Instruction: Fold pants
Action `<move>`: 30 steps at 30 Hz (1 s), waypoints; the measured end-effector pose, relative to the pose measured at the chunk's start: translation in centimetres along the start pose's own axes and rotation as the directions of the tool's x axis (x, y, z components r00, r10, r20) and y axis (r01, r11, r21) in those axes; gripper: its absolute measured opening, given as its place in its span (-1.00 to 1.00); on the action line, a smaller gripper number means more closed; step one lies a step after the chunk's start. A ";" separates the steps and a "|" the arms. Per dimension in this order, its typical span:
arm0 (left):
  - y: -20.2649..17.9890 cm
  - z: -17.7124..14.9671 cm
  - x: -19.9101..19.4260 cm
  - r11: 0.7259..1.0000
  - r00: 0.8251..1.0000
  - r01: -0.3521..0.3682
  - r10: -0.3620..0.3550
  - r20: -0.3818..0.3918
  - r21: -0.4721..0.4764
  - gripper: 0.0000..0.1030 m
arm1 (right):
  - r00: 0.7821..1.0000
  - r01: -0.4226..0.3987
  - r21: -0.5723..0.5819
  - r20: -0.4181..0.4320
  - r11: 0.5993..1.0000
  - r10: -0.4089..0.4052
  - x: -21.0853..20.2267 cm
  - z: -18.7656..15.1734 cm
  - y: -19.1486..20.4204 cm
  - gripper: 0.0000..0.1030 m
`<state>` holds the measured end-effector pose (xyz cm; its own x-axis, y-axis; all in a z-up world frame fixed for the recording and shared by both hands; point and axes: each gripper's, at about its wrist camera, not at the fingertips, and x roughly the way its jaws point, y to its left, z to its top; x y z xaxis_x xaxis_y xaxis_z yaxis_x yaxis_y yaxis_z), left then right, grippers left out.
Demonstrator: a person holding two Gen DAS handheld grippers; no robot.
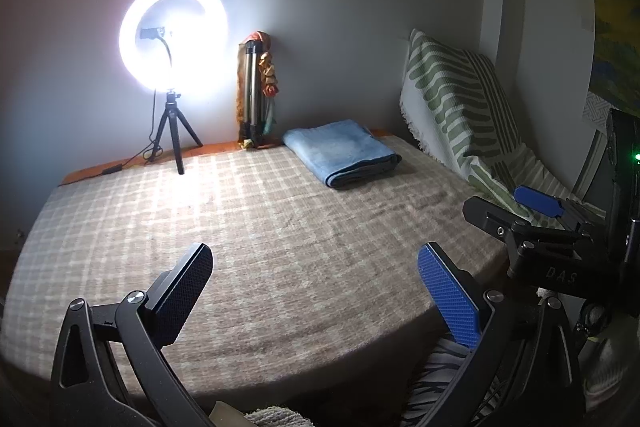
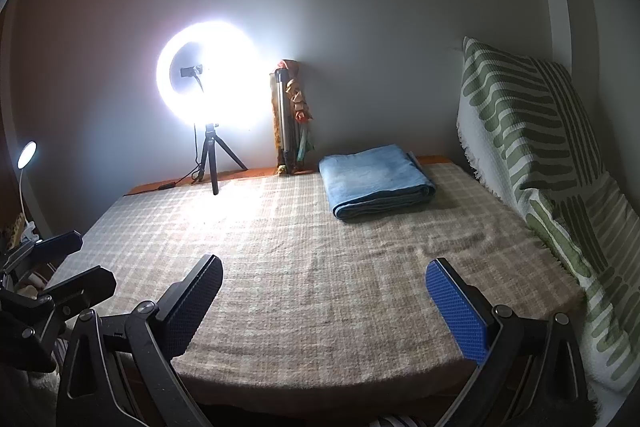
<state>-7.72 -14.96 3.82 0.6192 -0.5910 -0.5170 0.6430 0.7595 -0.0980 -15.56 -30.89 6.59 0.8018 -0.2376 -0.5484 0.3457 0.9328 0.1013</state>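
We see the blue pants [image 2: 378, 179] folded in a neat flat rectangle, lying at the far side of the checked bed cover [image 2: 320, 287], our left gripper [image 1: 316, 291] and right gripper [image 2: 326, 303] both spread wide, holding nothing, letters "DAS" readable on the right one.

The blanket [image 2: 320, 287] over the bed is a coarse, matt woven check, kinda fuzzy. The folded pants [image 2: 376, 179] look like soft faded denim, matt too. Both tools, left tool [image 1: 316, 291] and right tool [image 2: 324, 303], are matt black plastic with shiny metal rivets and dimpled rubbery pads [image 2: 456, 311]. The striped throw [image 2: 532, 147] is waffle-knit cloth with a frayed fringe.
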 end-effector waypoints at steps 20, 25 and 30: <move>0.4 0.0 0.5 1.000 1.000 -0.003 0.003 0.000 -0.002 0.99 | 1.000 0.004 0.003 -0.005 1.000 -0.004 0.2 0.0 -0.4 1.00; 0.4 0.0 0.5 1.000 1.000 -0.015 0.015 0.005 0.007 0.99 | 1.000 -0.001 0.013 -0.006 1.000 0.001 0.3 0.0 -0.4 1.00; 0.3 -0.1 0.2 1.000 0.999 -0.026 0.025 0.026 0.017 0.99 | 1.000 -0.009 0.008 -0.007 1.000 0.009 0.3 0.0 -0.1 1.00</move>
<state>-7.40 -14.84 3.61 0.6468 -0.5785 -0.4969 0.6347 0.7696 -0.0698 -15.35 -31.06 6.41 0.8012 -0.2272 -0.5536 0.3425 0.9327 0.1129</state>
